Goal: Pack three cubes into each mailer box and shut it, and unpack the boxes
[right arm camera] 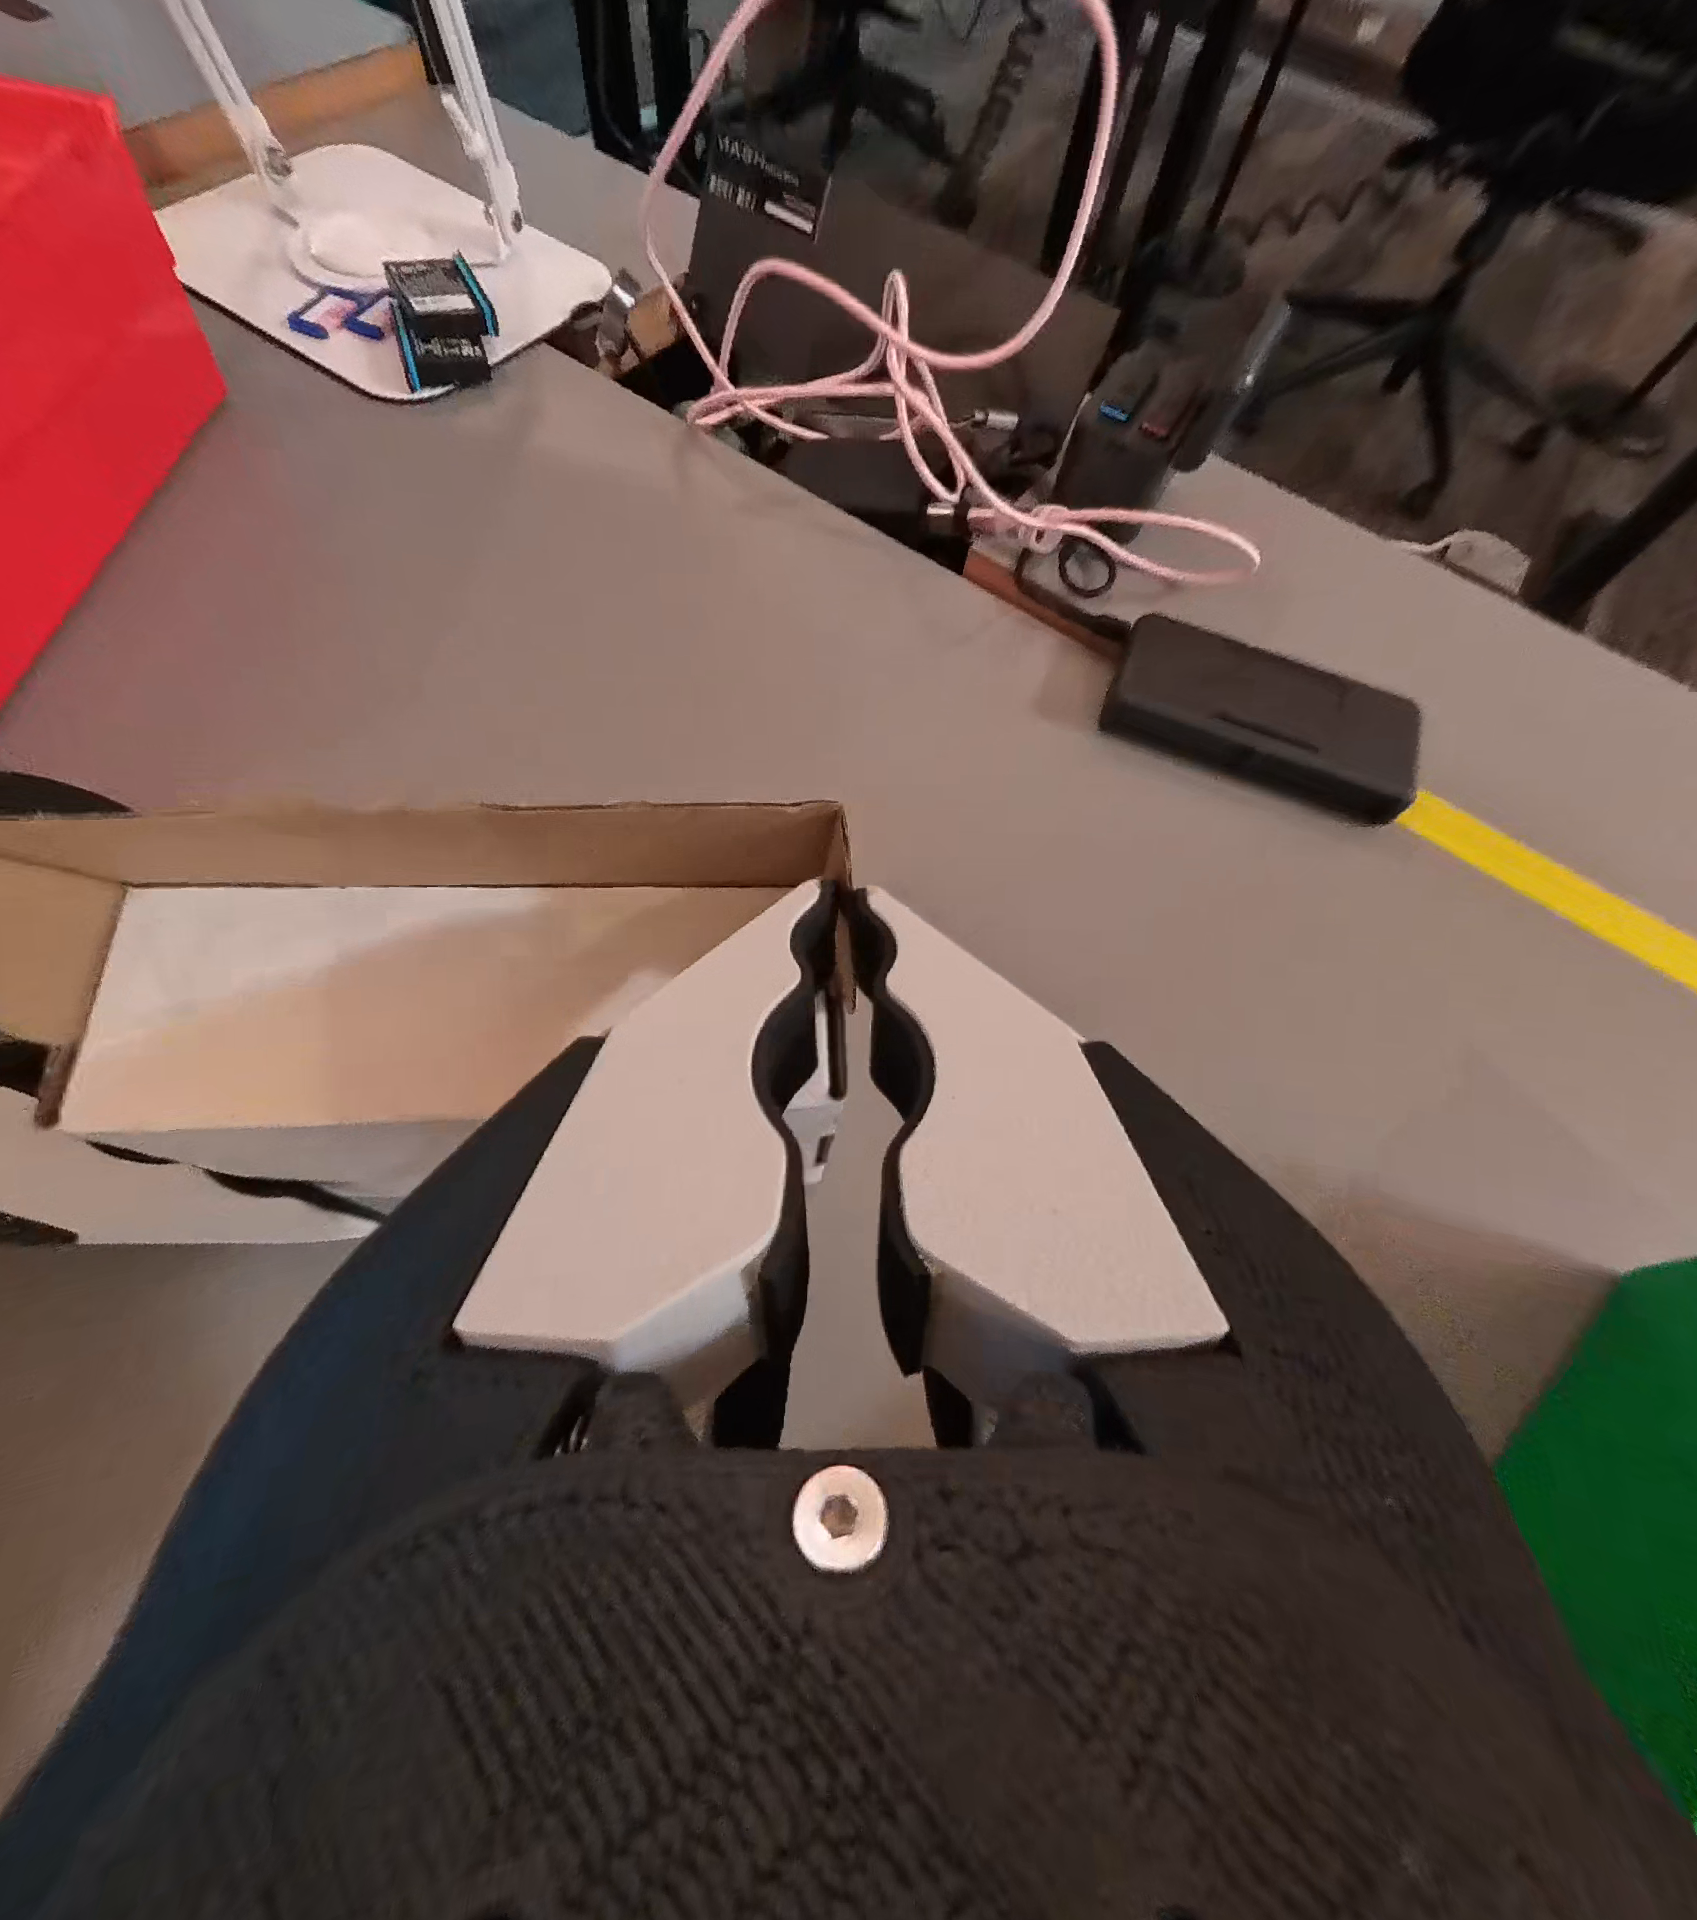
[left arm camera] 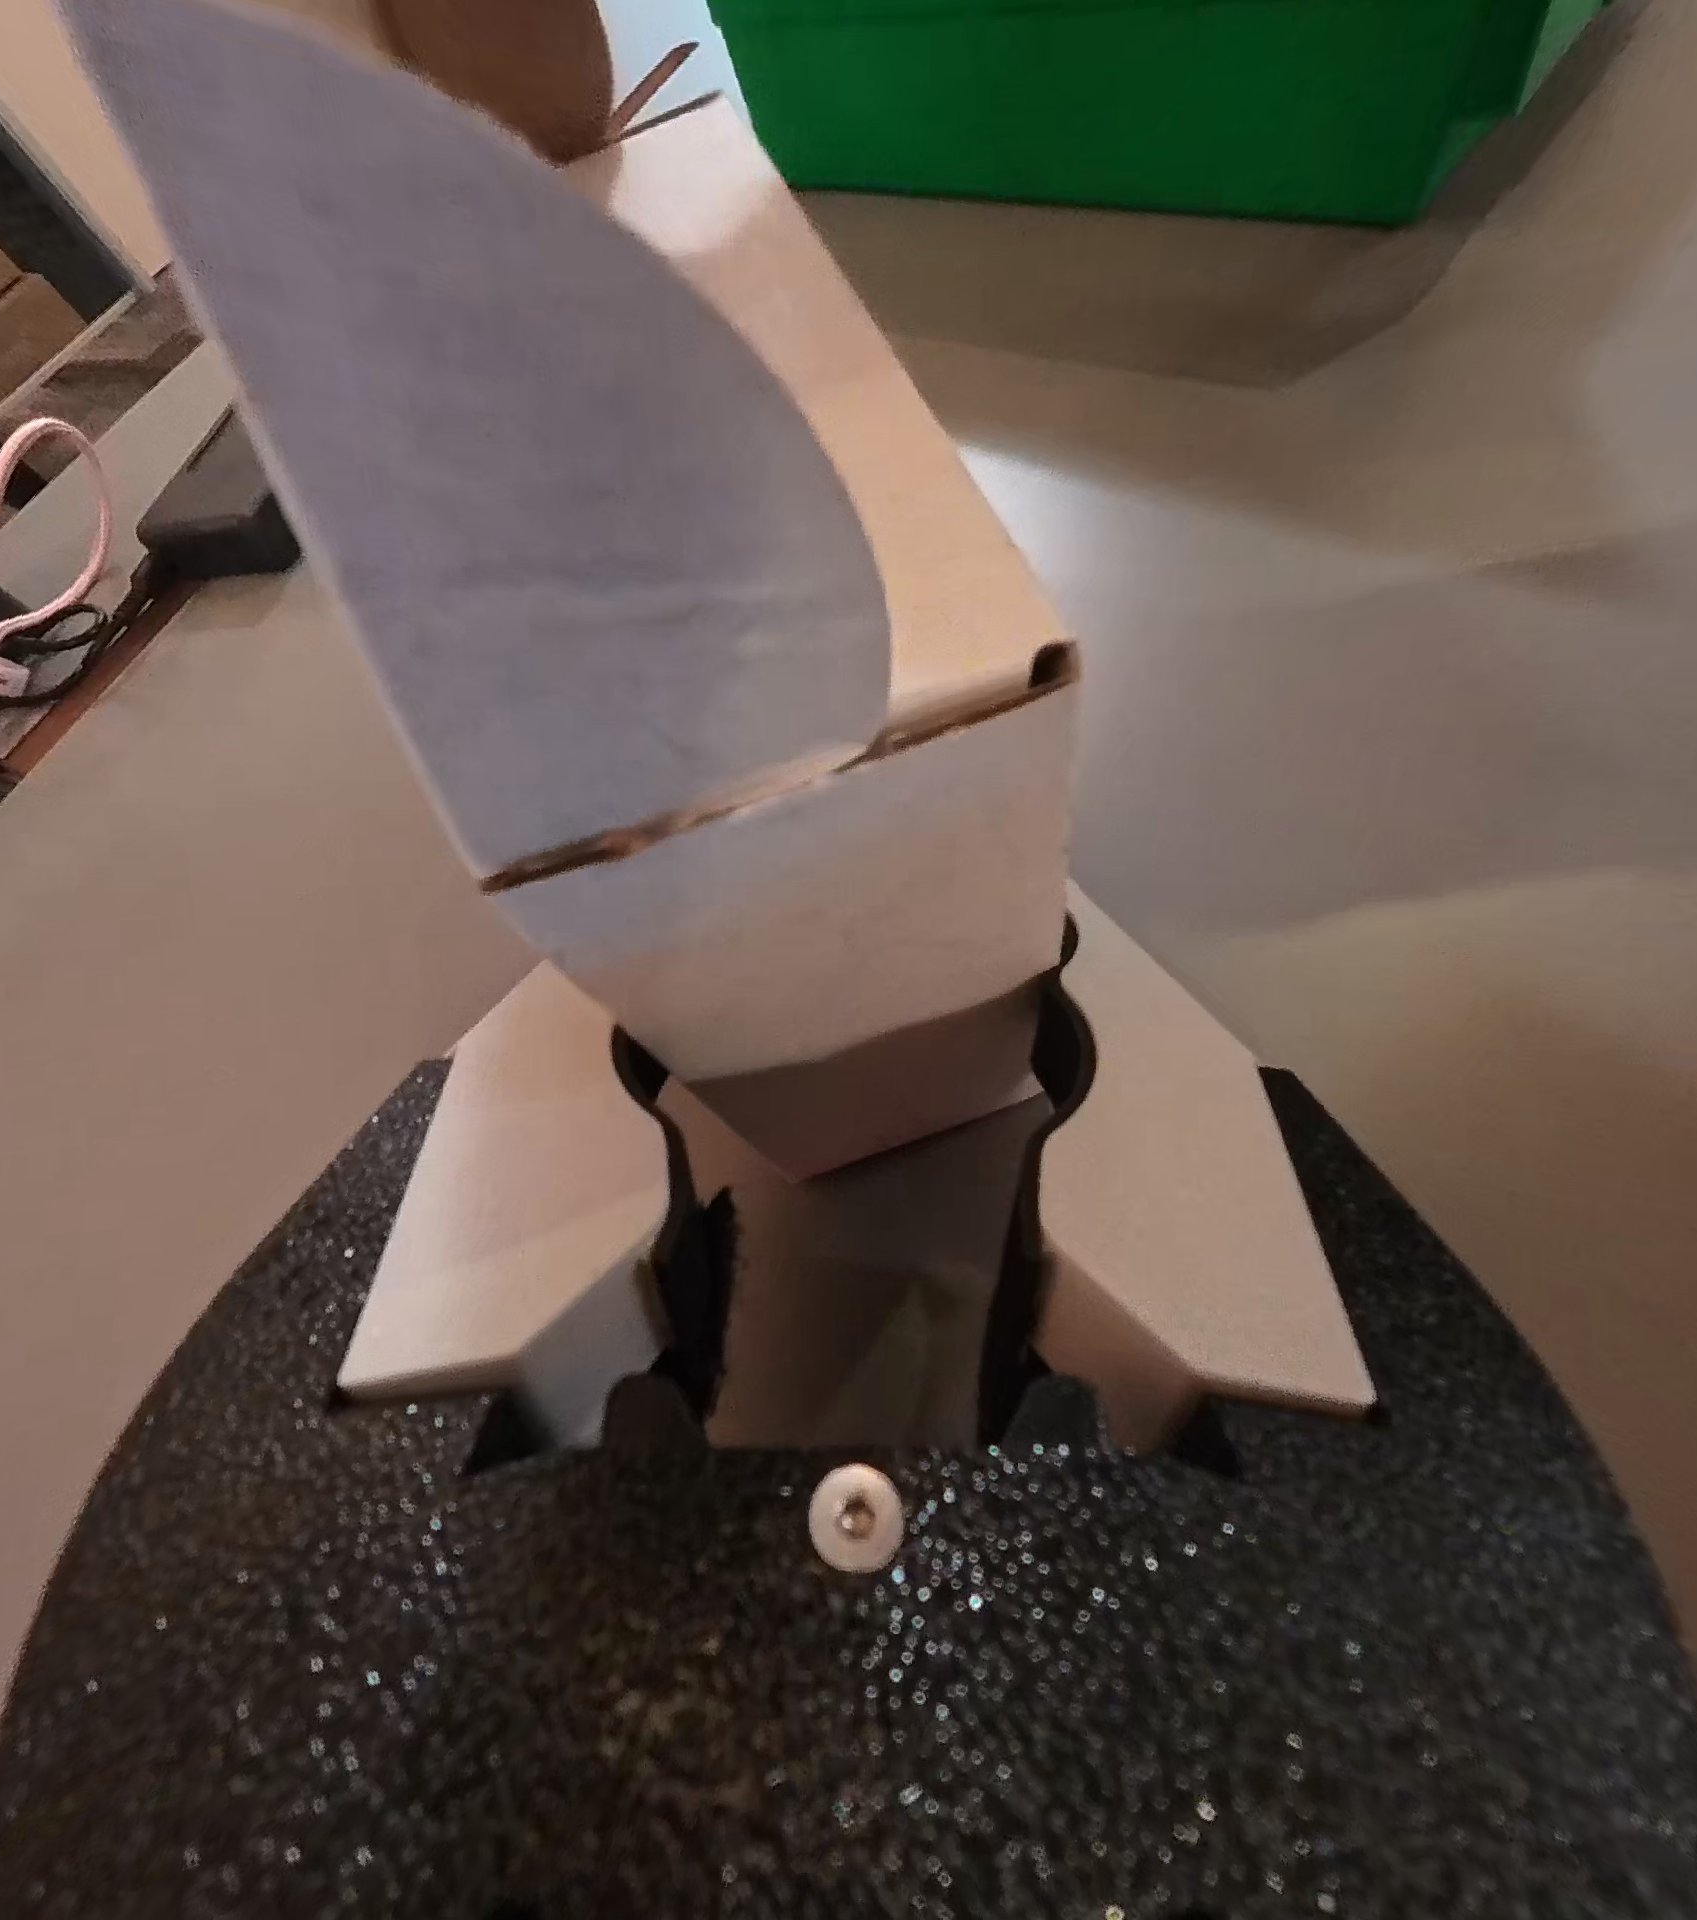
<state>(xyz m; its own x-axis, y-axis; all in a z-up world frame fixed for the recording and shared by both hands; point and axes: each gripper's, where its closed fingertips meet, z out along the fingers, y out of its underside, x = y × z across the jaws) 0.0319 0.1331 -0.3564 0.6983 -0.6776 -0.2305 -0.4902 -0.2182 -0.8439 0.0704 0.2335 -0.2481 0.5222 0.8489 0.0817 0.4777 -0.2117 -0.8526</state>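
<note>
A white mailer box [left arm camera: 937,582] with a brown inside is held up off the grey table [left arm camera: 1446,779]. My left gripper [left arm camera: 849,1049] is shut on the box's lower end, and a curved white flap [left arm camera: 532,499] stands up in front of the camera. In the right wrist view the box [right arm camera: 387,987] is open, showing its brown inner wall. My right gripper [right arm camera: 846,914] is shut on the box's near right corner wall. Part of the left gripper shows dark at the far left. No cube shows in either view.
A green bin [left arm camera: 1135,104] stands behind the box and shows at the lower right in the right wrist view [right arm camera: 1654,1507]. A red bin [right arm camera: 13,416] is at the far left. A white lamp base [right arm camera: 387,270], pink cables [right arm camera: 927,395], a flat black device [right arm camera: 1259,717] and a yellow tape line [right arm camera: 1602,914] lie along the table's far edge.
</note>
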